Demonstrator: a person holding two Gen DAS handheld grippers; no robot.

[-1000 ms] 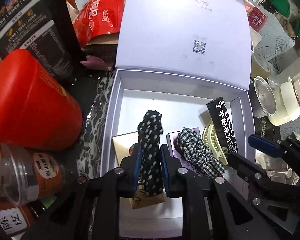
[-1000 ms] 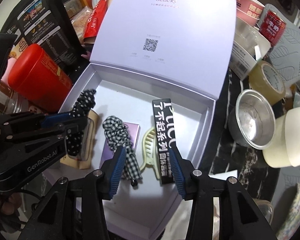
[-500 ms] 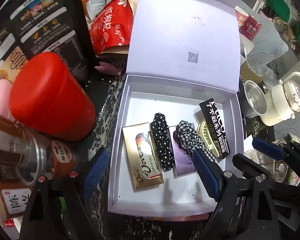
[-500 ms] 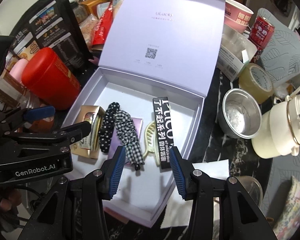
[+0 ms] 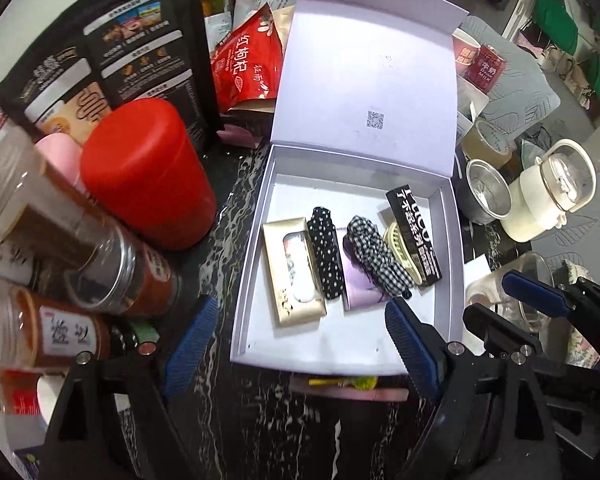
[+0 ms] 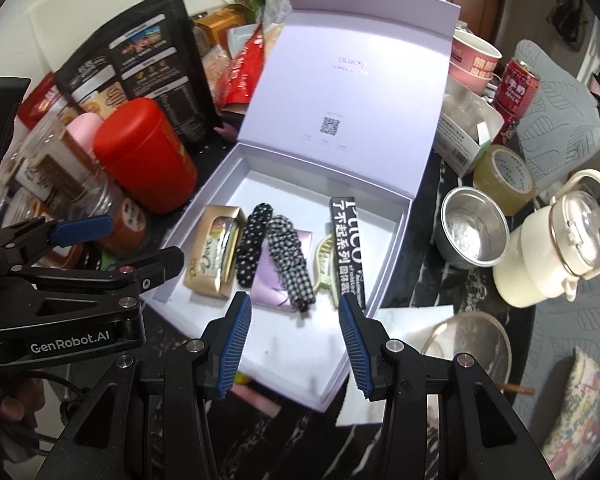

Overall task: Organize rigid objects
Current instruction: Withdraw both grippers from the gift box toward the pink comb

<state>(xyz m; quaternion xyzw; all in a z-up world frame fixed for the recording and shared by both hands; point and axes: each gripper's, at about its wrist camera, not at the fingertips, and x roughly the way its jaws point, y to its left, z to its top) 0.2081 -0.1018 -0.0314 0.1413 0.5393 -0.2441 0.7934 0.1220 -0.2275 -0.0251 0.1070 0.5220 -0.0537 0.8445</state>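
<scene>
lying in box [image 5: 256, 216], polka-dot hair clip [image 5: 326, 253], beyond spread left fingers [image 5: 190, 336]

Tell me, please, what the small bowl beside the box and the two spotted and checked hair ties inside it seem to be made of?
The small bowl looks like bare metal, probably steel: silvery, with bright reflections inside. The polka-dot hair tie and the checked hair tie look like soft woven fabric: matte, gathered into puckered folds.
</scene>
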